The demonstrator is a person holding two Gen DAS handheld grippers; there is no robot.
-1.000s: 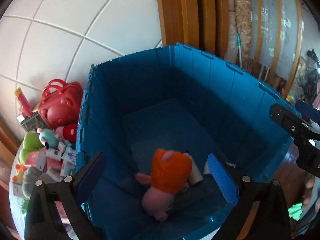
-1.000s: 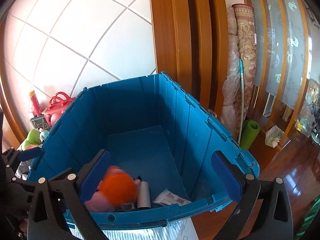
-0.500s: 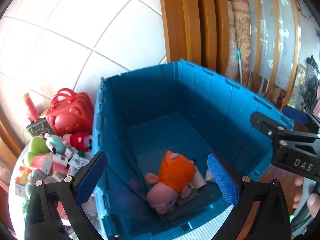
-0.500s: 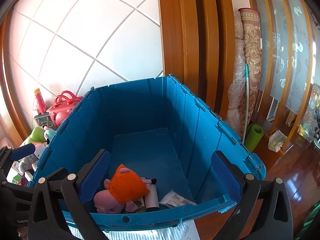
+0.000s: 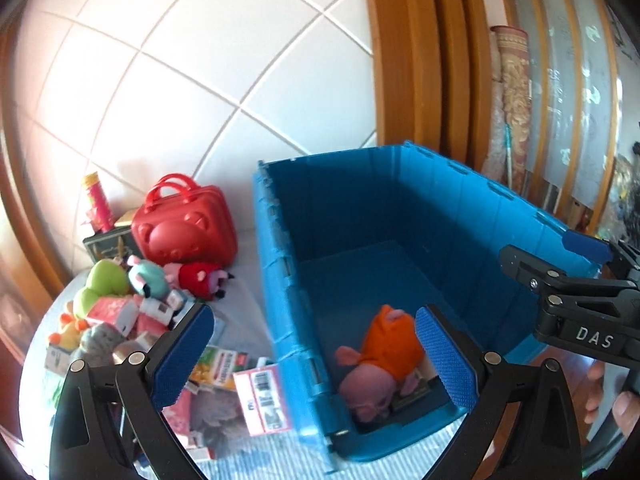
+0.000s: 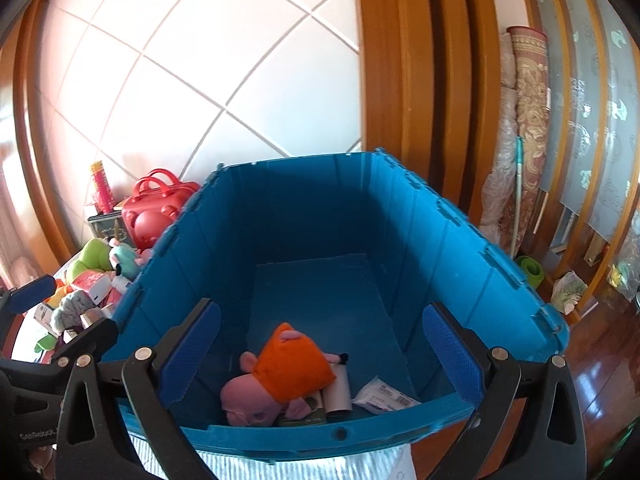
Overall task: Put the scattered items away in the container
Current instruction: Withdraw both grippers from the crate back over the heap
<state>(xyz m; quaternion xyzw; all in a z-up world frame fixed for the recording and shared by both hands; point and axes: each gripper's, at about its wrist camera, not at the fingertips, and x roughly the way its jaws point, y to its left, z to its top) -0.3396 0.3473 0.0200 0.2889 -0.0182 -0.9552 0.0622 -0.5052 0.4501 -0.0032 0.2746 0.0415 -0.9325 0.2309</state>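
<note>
A big blue crate stands on a striped cloth. At its near end lies a pink pig plush in an orange dress, beside a grey tube and a white packet. My left gripper is open and holds nothing; it hovers over the crate's left wall, with the right gripper's body at the right edge of its view. My right gripper is open too, above the crate's near rim. Left of the crate lies a heap of loose items: plush toys, small boxes, cards.
A red toy suitcase and a dark box with a red tube stand against the tiled wall behind the heap. Wooden door frame, rolled rugs and a wooden floor lie to the right. A hand shows at the right edge.
My left gripper has drawn back and swung left from over the crate's inside, so the heap beside the crate now shows. The pig plush has settled on the crate floor. The right view rose slightly.
</note>
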